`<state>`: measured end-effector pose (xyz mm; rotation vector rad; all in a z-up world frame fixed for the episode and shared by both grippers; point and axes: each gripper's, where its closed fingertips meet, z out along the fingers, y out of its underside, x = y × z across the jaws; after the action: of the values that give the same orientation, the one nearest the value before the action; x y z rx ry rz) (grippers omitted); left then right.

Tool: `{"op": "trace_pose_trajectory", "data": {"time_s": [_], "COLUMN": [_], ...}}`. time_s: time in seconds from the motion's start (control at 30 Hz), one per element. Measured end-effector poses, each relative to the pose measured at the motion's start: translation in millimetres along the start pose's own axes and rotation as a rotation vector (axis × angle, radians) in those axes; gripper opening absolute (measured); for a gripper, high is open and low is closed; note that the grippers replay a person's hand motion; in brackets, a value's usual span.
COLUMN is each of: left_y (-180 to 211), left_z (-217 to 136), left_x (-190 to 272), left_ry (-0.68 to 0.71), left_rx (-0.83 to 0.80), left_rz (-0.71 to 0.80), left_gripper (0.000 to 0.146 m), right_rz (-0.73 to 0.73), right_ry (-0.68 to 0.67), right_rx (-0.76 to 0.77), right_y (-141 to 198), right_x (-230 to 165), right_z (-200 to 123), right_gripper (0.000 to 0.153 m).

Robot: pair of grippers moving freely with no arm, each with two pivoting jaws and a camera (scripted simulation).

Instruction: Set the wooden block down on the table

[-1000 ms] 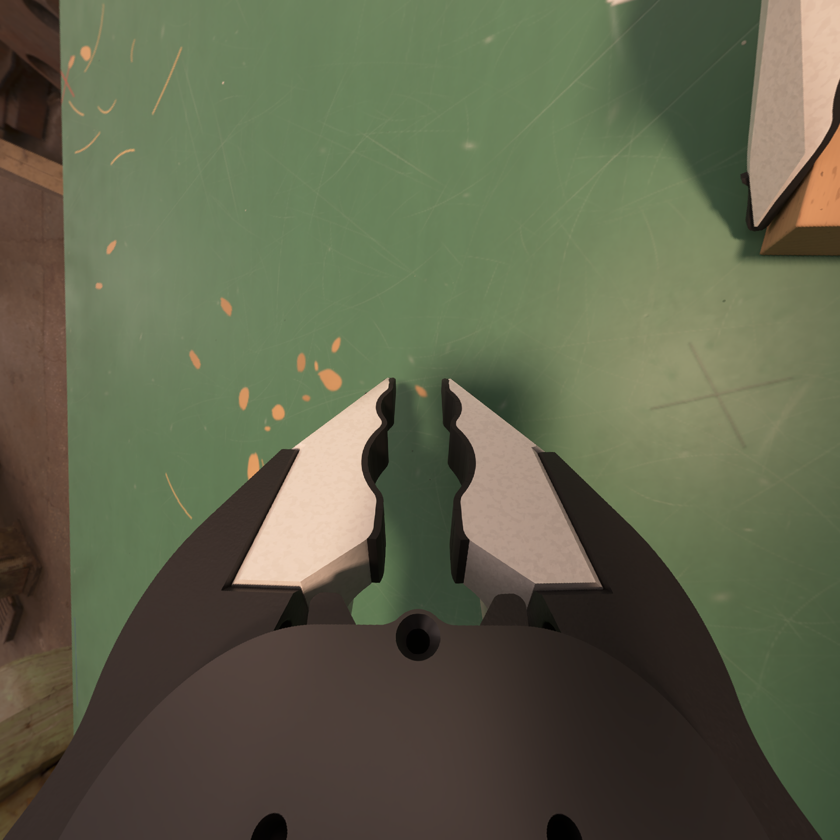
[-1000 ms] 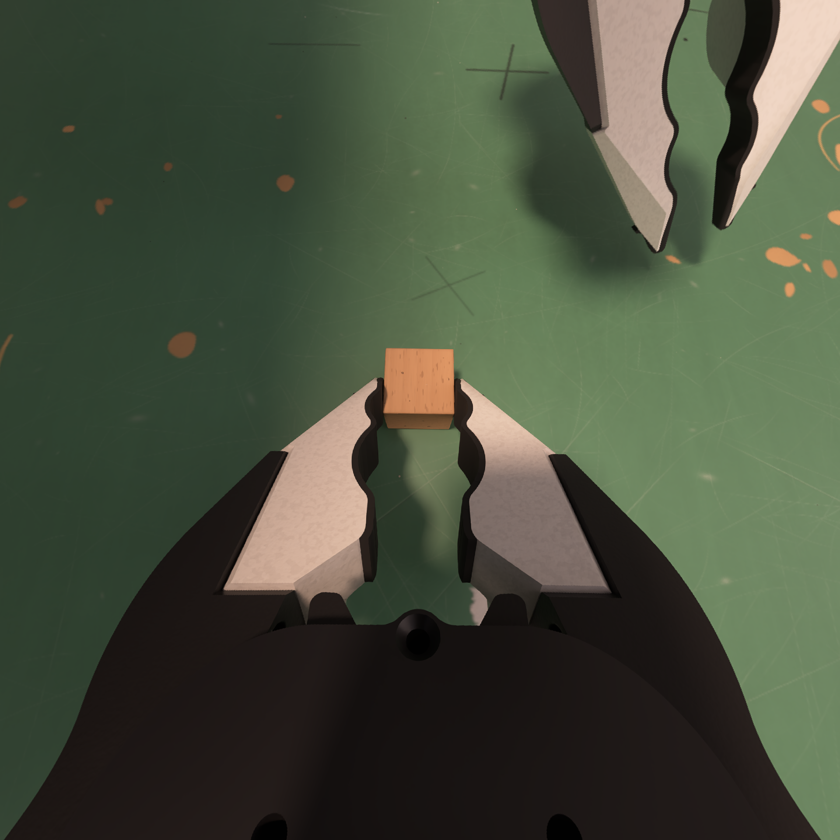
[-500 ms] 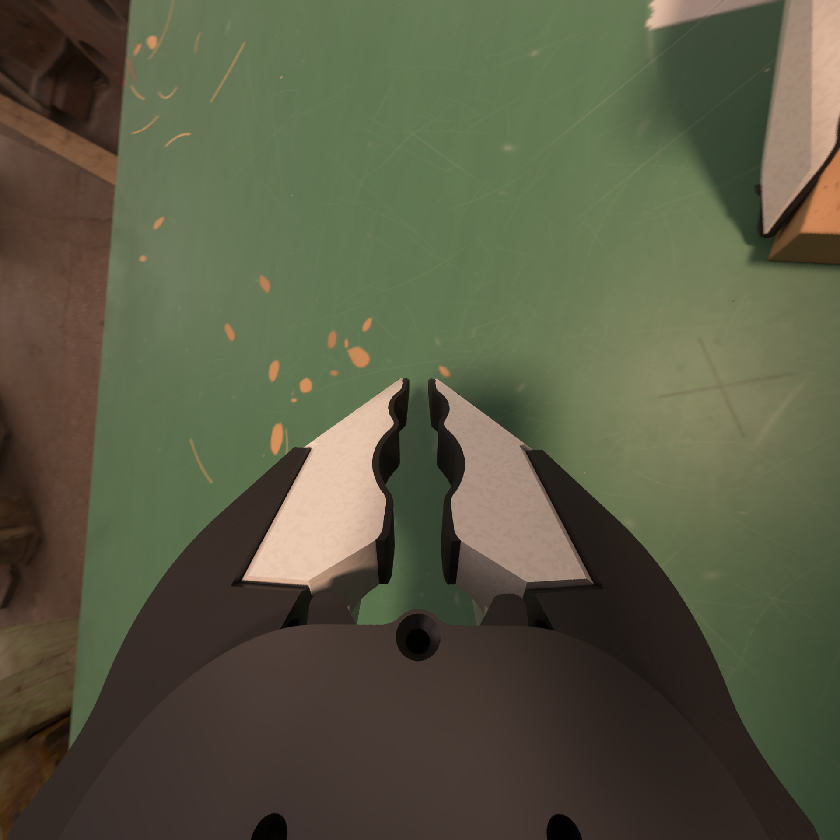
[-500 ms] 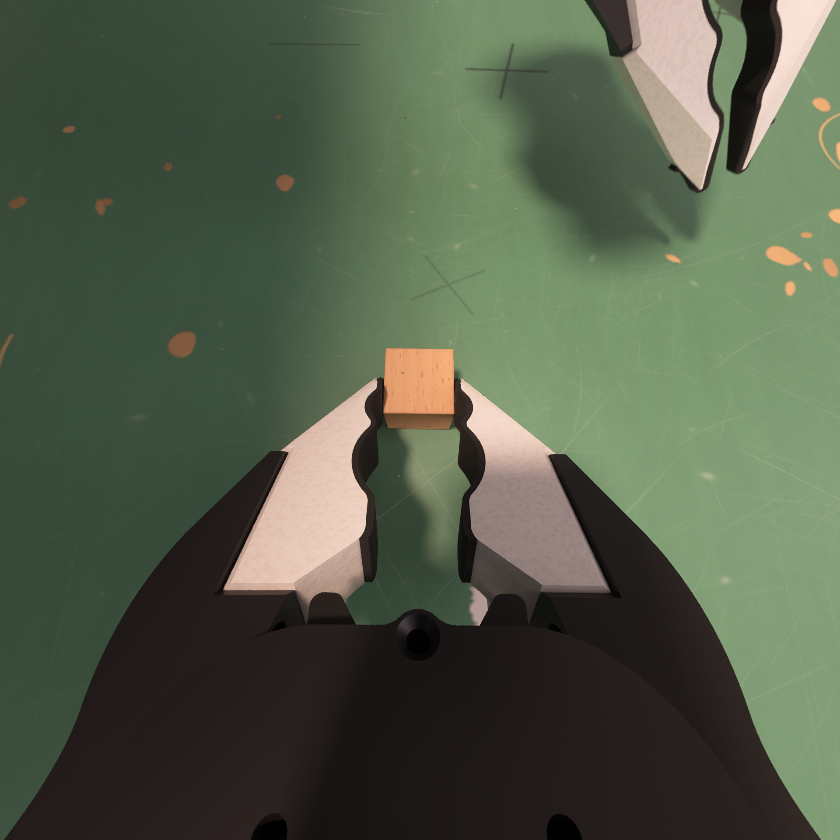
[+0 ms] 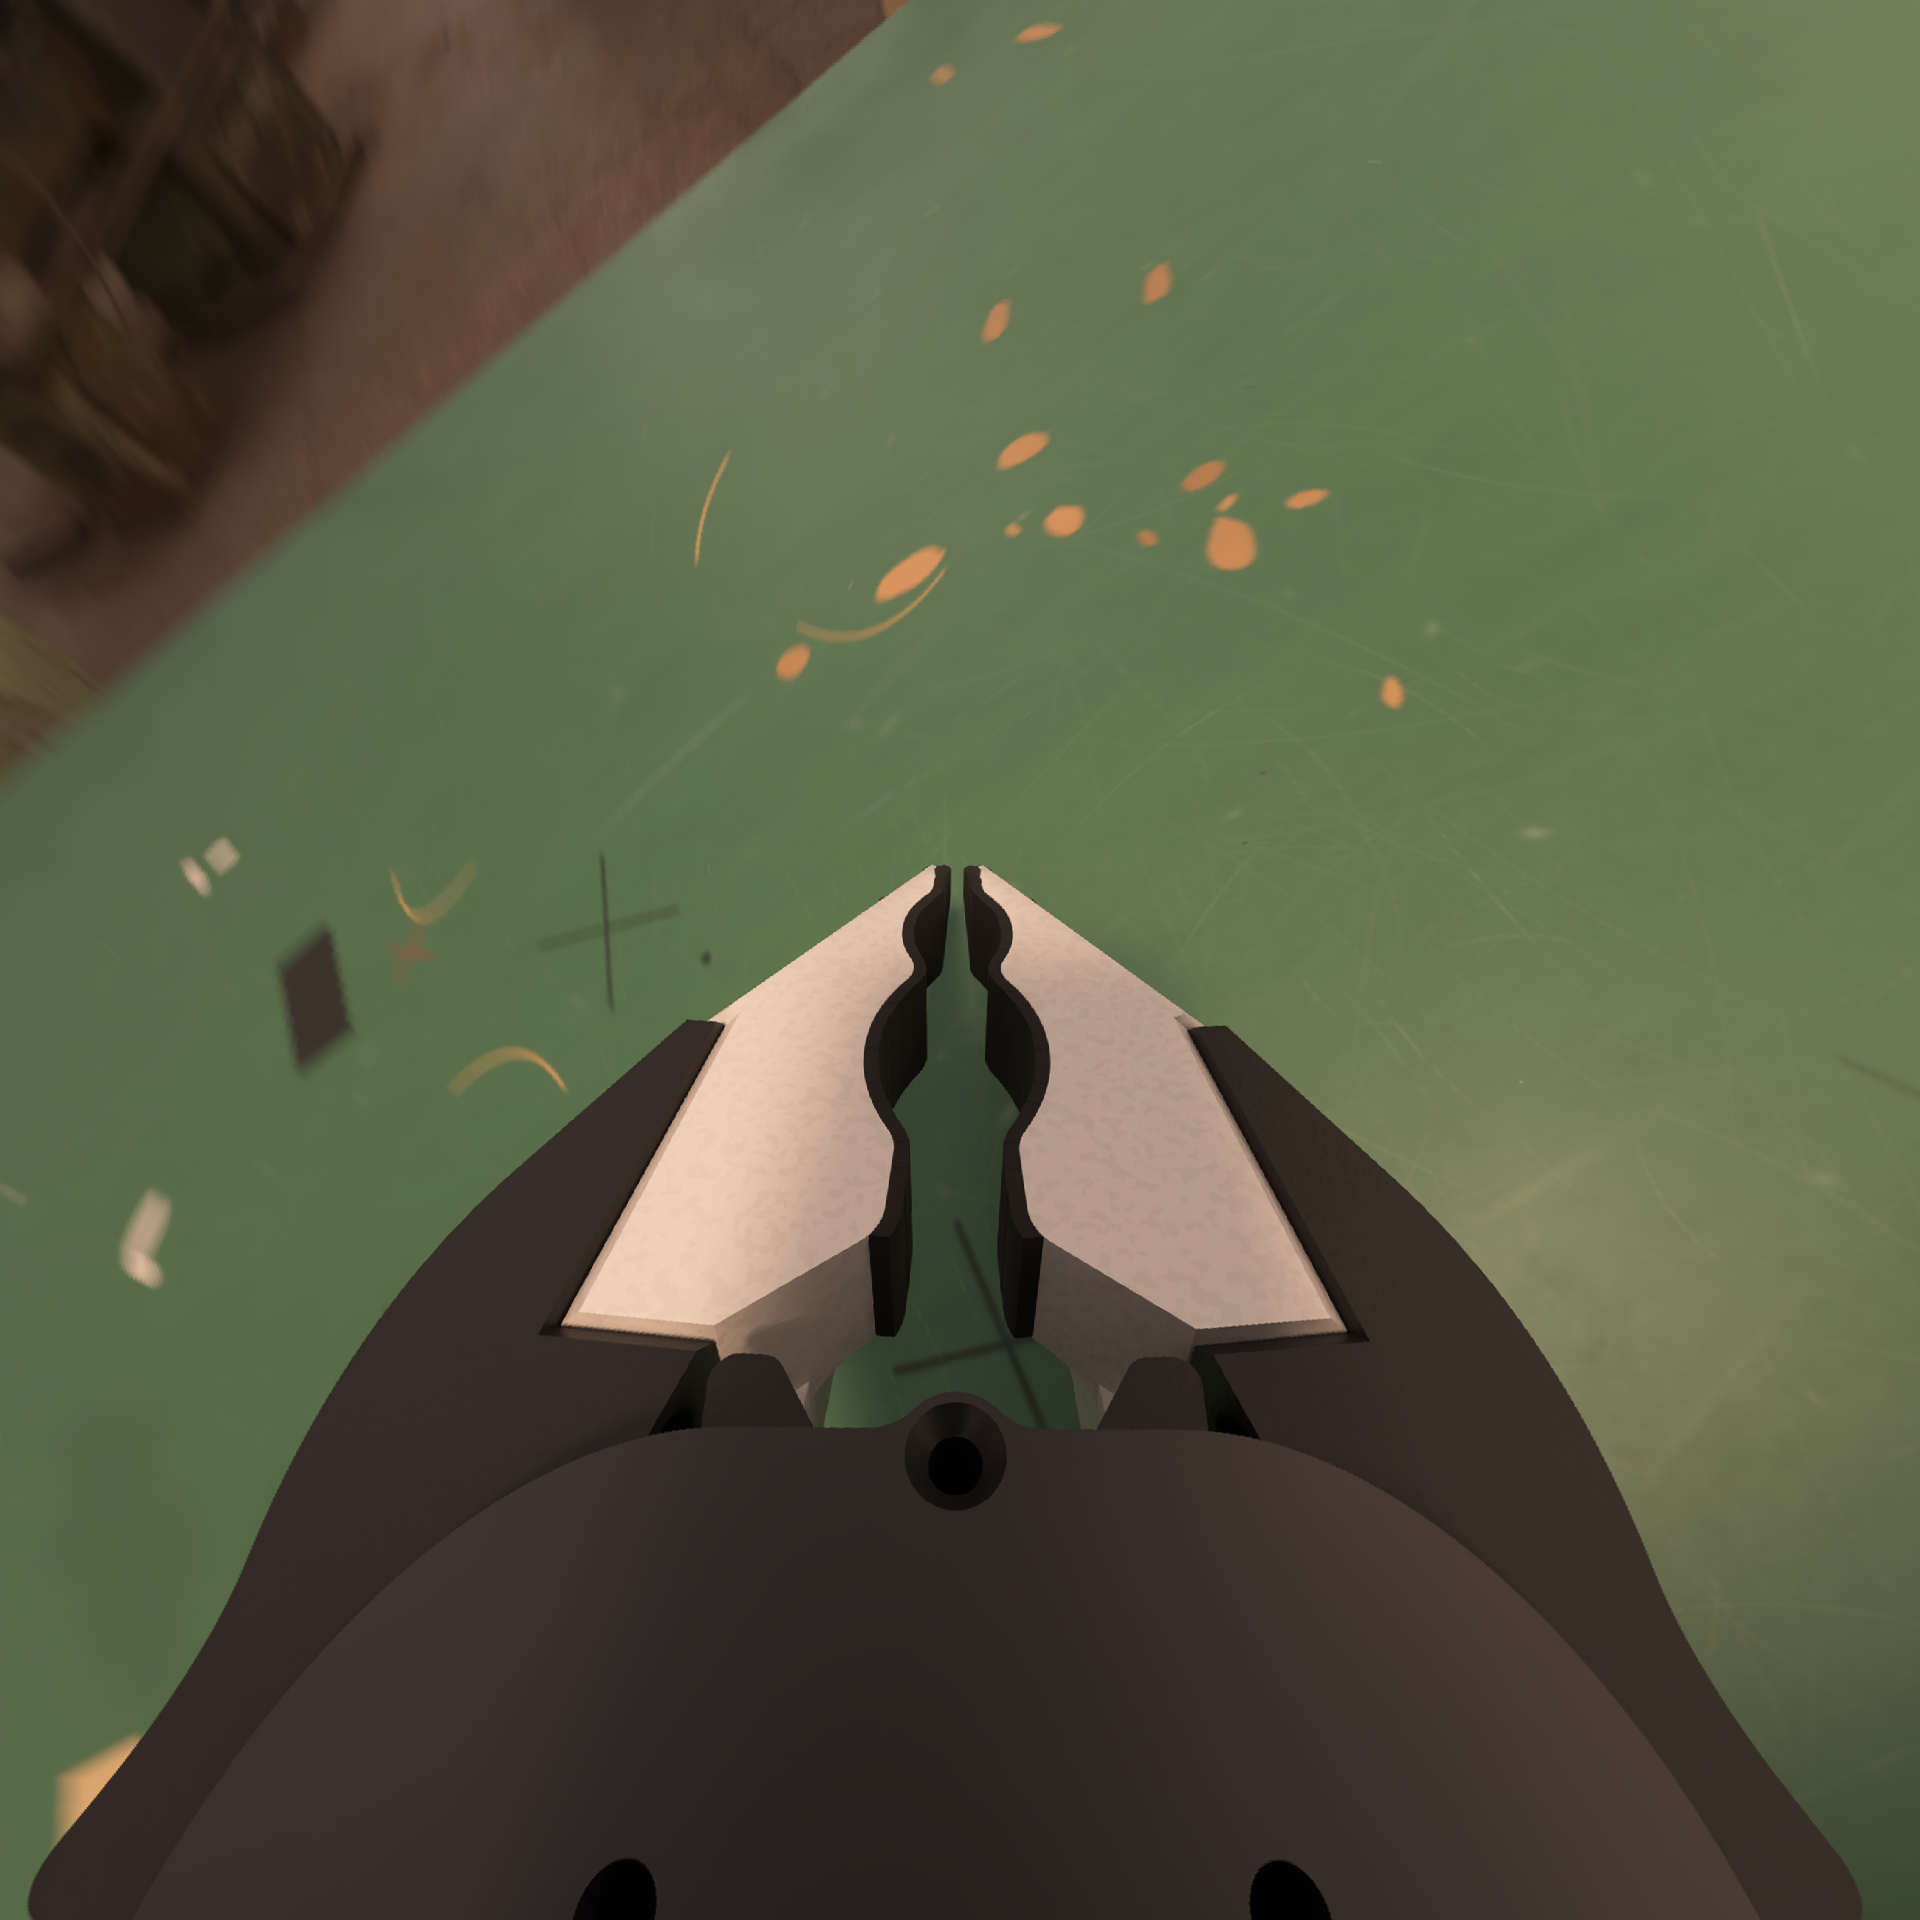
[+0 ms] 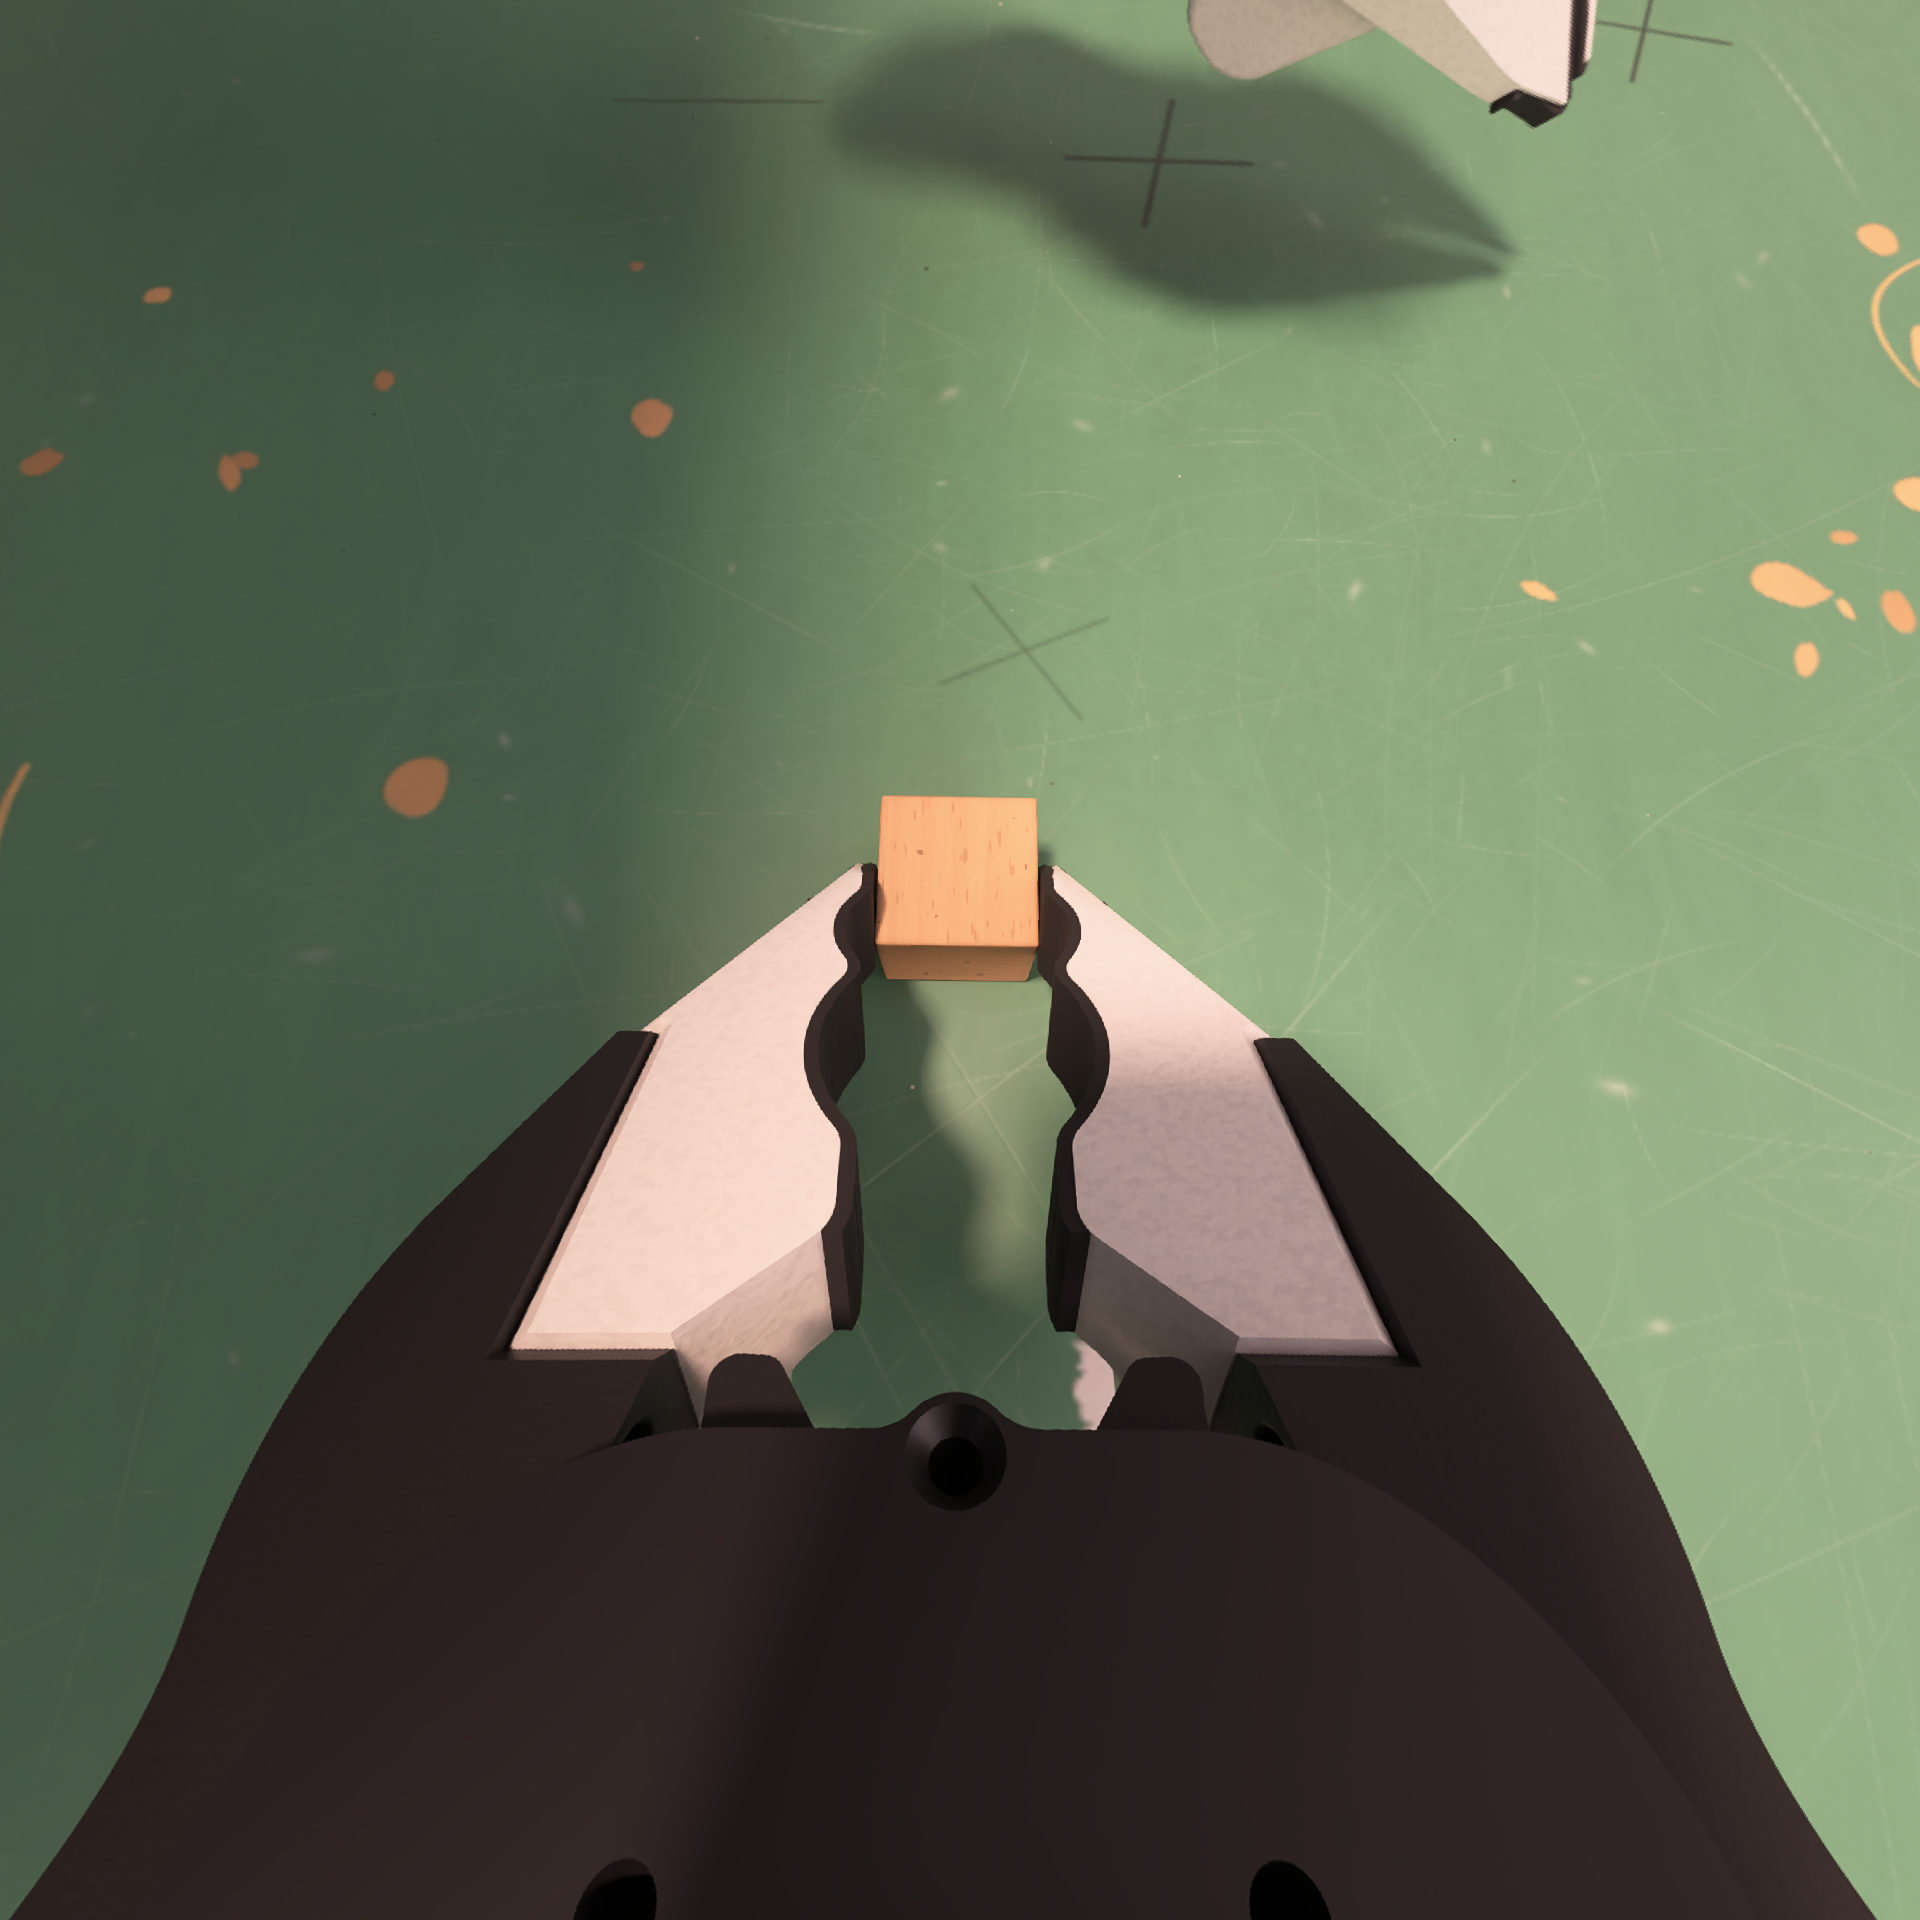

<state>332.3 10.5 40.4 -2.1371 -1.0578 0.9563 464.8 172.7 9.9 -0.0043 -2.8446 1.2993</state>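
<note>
Between the pale fingertips of the right tool point(image 6: 957, 883), the small light-wood cube point(image 6: 957, 883) is pinched over the scratched green bench point(image 6: 1351, 831); only this view shows it. Its counterpart, the left tool point(image 5: 957, 881), now nearly closed and empty, has swung toward orange paint flecks point(image 5: 1231, 542), losing sight of the cube.

each wrist camera sits behind its own gripper, looking forward and steeply down along the fingers at the green table point(image 6: 1351, 935). the right wrist view faces the wooden block point(image 6: 958, 883) close ahead, the left gripper point(image 6: 1496, 52) at its top edge. the left wrist view, turned aside, takes in the table's edge. both share the orange-flecked tabletop.
</note>
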Motion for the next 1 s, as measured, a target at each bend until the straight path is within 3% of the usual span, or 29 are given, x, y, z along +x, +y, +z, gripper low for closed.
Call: {"op": "trace_pose_trajectory", "data": {"time_s": [0.1, 0.2, 0.3, 0.6, 0.8, 1.0], "left_y": [9, 9, 11, 15, 29, 28], "left_z": [4, 4, 4, -8, -5, -8], "left_x": [-10, -26, -44, -78, -75, -68], "left_ry": [0.05, -0.014, -0.086, -0.075, 0.047, 0.126], "left_rx": [0.006, 0.027, 0.018, 0.12, 0.095, 0.173], "left_rz": [-0.194, -0.184, -0.192, -0.363, -0.492, -0.641], "left_gripper": [0.007, 0.013, 0.008, 0.004, 0.0, 0.0], "right_rz": [0.001, 0.002, 0.002, 0.004, 0.004, 0.004], "right_ry": [-0.001, -0.002, -0.002, -0.003, -0.003, -0.003], "right_rx": [0.0, 0.0, 0.0, 0.0, 0.0, 0.0], "right_y": [0, 0, 0, 0, 0, 0], "right_x": [0, 0, 0, 0, 0, 0], "right_z": [0, 0, 0, 0, 0, 0], "right_gripper": [0.03, 0.03, 0.03, 0.03, 0.03, 0.03]}}
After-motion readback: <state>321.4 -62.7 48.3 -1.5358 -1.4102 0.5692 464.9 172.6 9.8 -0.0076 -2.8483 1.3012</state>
